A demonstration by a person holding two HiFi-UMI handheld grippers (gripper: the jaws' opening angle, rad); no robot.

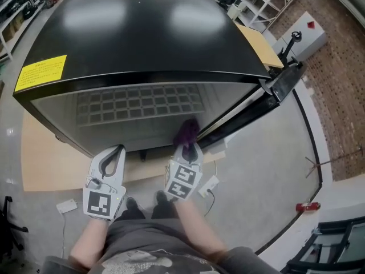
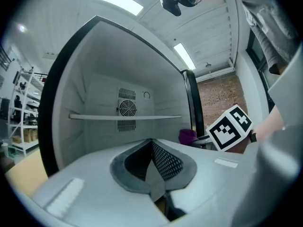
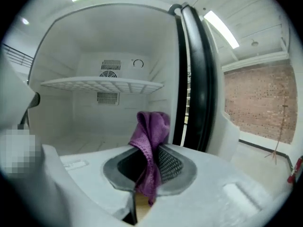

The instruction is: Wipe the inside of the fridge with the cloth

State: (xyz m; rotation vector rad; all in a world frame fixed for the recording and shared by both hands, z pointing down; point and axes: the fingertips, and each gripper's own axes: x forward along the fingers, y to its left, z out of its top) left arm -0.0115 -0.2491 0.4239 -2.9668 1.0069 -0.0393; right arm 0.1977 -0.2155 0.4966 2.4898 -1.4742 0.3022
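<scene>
**Purple cloth pinched at the fridge's open front, by the door side**

The right hand-held gripper (image 3: 150, 151) is clenched on the cloth (image 3: 151, 124), which stands upright out of the jaws. The left hand-held gripper (image 2: 152, 151) is closed on nothing and sits a little further back. The fridge (image 1: 148, 33) interior lies straight ahead of the cloth, with the shelf (image 3: 102, 85) above and beyond it. The hand-held grippers' bodies hide most of the fridge floor, and in the head view the fridge top covers the walls.

yellow label (image 1: 41, 72) on fridge (image 1: 142, 27); print illegible

At fridge (image 1: 142, 33) mouth, cloth (image 1: 187, 131) in right claw (image 1: 191, 145); left claw (image 1: 114, 153) just left
</scene>
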